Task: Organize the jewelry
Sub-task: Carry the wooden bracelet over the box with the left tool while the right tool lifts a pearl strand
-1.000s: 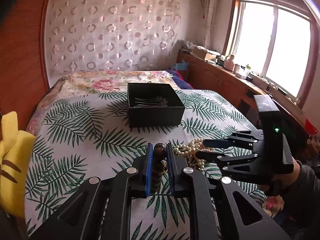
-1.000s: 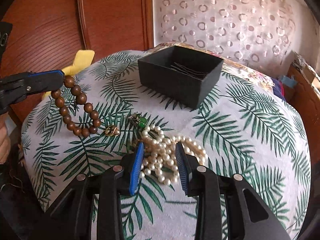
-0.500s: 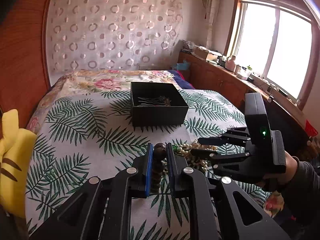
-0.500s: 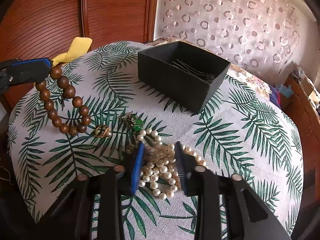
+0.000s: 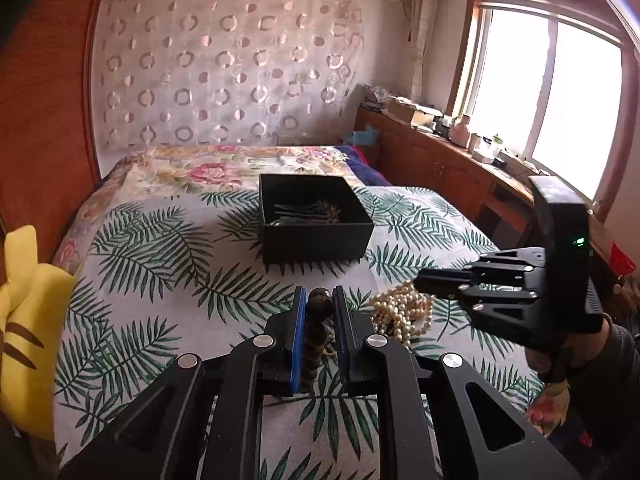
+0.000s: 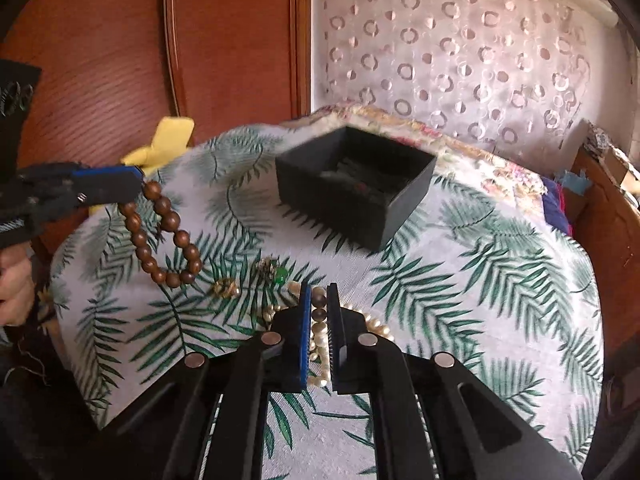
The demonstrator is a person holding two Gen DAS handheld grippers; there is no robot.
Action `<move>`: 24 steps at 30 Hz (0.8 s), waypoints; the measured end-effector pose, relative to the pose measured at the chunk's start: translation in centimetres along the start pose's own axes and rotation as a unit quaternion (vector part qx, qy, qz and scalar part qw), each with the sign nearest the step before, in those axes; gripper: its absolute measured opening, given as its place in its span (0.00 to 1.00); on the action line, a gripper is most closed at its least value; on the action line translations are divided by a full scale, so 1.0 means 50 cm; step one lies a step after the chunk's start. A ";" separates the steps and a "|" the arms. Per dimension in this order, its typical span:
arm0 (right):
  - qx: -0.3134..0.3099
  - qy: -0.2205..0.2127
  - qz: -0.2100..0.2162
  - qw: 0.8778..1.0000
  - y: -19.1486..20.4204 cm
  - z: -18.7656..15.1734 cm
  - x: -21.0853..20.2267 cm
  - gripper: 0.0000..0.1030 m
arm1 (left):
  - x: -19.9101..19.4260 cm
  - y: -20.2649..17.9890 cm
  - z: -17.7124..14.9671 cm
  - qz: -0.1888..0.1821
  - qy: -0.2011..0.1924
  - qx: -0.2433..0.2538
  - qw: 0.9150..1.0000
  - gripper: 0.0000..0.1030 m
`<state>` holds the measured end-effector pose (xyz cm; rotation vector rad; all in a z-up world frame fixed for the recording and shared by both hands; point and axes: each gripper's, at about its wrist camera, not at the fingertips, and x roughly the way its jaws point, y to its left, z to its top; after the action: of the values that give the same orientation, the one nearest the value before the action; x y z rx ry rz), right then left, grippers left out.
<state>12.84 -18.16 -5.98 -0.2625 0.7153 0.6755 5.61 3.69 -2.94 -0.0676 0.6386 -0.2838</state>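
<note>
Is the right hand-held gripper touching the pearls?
Touching. In the right wrist view, the right hand-held gripper is shut on the pearl necklace, with pearls pinched between its pads.

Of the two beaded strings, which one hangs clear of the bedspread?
The brown wooden bead bracelet, dangling as a loop from the left gripper. The pearl necklace, pinched by the right gripper, mostly lies heaped on the bedspread.
</note>
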 end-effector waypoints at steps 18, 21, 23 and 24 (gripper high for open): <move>-0.021 -0.086 -0.024 0.996 -0.013 0.106 -0.140 0.08 | 0.009 -0.023 0.097 0.001 -0.033 0.028 0.999 0.12; -0.025 -0.096 -0.030 0.995 -0.018 0.125 -0.151 0.08 | 0.014 -0.026 0.115 0.003 -0.037 0.033 0.999 0.12; -0.027 -0.103 -0.033 0.994 -0.021 0.140 -0.159 0.08 | 0.015 -0.026 0.126 0.005 -0.040 0.035 0.999 0.12; -0.028 -0.105 -0.035 0.993 -0.023 0.147 -0.162 0.08 | 0.018 -0.027 0.133 0.007 -0.042 0.036 0.998 0.12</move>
<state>12.85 -19.66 4.91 -0.2622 0.4837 0.6460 9.94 1.98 2.09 -0.0052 0.5452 -0.2895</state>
